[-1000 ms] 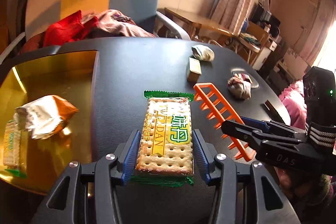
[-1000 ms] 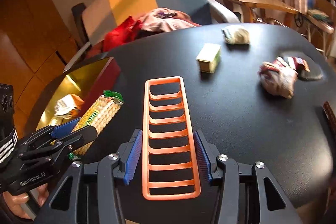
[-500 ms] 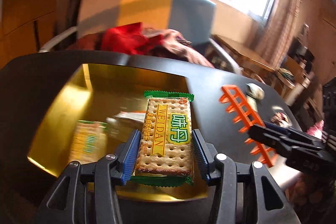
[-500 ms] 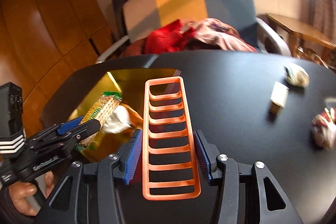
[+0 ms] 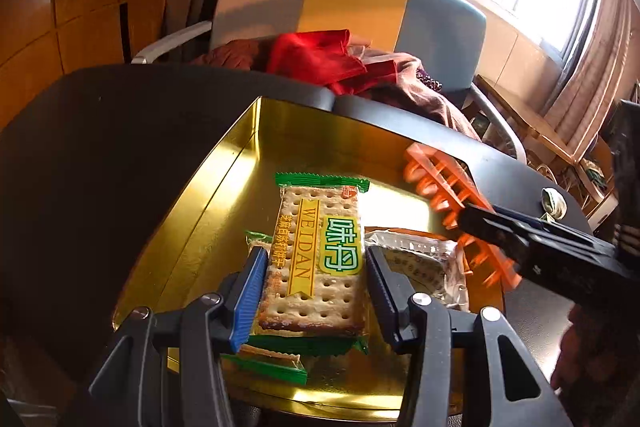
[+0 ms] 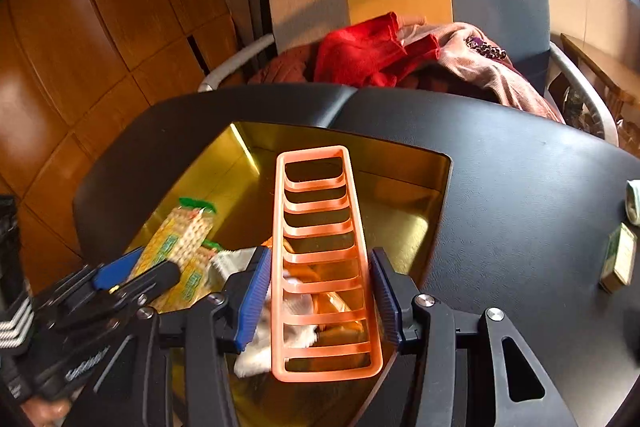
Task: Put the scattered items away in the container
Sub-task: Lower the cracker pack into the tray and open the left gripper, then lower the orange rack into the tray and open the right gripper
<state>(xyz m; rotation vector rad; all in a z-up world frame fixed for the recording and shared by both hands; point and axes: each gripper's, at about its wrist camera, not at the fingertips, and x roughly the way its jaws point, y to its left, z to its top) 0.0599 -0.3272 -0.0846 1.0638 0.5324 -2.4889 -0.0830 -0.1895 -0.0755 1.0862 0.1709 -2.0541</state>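
Left claw [image 5: 316, 291]: clamped on the cracker packet [image 5: 318, 259], poised over the gold tray [image 5: 224, 195].
Right claw [image 6: 320, 301]: closed on the orange rack [image 6: 322, 259], also above the tray.
Beneath the left claw: another cracker packet [image 5: 264, 359], silver wrapper [image 5: 420, 263] alongside.

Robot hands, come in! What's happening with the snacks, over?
Left gripper shut on cracker packet, above gold tray. Right gripper shut on orange rack, over tray too. Snack packets already inside underneath.
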